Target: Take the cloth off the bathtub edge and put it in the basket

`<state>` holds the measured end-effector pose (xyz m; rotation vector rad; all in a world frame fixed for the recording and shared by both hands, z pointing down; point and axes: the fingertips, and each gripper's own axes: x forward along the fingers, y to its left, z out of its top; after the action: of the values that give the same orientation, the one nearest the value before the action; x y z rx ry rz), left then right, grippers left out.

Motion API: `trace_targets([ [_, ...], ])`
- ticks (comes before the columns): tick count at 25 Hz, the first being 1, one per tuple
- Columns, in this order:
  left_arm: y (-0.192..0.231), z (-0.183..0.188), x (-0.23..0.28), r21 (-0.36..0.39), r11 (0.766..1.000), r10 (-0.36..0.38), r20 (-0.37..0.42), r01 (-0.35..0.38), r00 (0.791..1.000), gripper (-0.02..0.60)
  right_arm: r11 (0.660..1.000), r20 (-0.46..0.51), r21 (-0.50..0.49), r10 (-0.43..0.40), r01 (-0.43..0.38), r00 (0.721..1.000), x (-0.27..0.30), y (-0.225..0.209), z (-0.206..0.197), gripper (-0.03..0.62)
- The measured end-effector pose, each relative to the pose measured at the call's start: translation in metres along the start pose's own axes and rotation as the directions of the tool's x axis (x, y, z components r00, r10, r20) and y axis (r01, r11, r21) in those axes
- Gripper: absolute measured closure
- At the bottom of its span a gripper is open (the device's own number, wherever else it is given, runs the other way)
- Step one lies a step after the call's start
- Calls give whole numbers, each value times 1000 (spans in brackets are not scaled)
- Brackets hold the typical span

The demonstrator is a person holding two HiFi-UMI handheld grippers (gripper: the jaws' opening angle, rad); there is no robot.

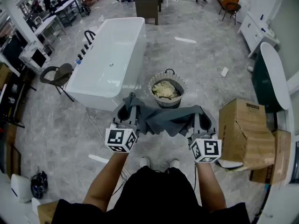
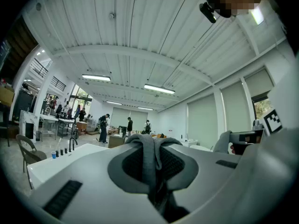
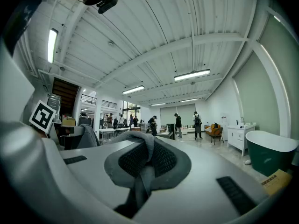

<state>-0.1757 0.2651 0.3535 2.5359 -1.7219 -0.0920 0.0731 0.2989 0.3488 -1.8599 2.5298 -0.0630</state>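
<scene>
Grey polished floor [image 1: 60,125], cloth stretched between two grippers.
The left gripper [image 1: 127,109] and right gripper [image 1: 202,118] each have their jaws clamped on one end of the grey cloth [image 1: 161,119]. It sags in the air between them, just on the near side of the basket [image 1: 153,81] and clear of the white bathtub [image 1: 110,59]. Both forearms reach forward, level and side by side. The marker cubes [image 1: 120,140] carry only black-and-white squares. Print on the cardboard box [image 1: 243,129] is too small to read.
</scene>
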Motion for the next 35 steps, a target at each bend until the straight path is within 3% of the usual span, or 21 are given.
trace_targets([
  [15, -24, 6, 20, 3, 999, -32, 19, 32, 999, 534, 999, 55, -17, 47, -47, 997, 1, -13, 6, 560],
  [18, -28, 9, 26, 4, 1000, -25, 22, 25, 999, 534, 998, 51, -7, 57, -57, 997, 1, -21, 5, 561],
  [23, -34, 14, 37, 12, 1000, -10, 23, 10, 1000, 534, 993, 52, 92, 68, -72, 996, 2, -46, 5, 560],
  [29, -58, 20, 53, 28, 999, 41, 54, -42, 998, 534, 983, 54, 82, 160, -164, 986, 6, -71, 7, 560],
  [31, -60, 22, 60, 19, 998, 51, 55, -52, 997, 534, 979, 63, 81, 183, -188, 981, 9, -79, 8, 560],
  [35, -59, 29, 75, -70, 997, 48, 64, -43, 997, 535, 972, 109, 64, 220, -228, 969, 19, -95, 18, 560],
])
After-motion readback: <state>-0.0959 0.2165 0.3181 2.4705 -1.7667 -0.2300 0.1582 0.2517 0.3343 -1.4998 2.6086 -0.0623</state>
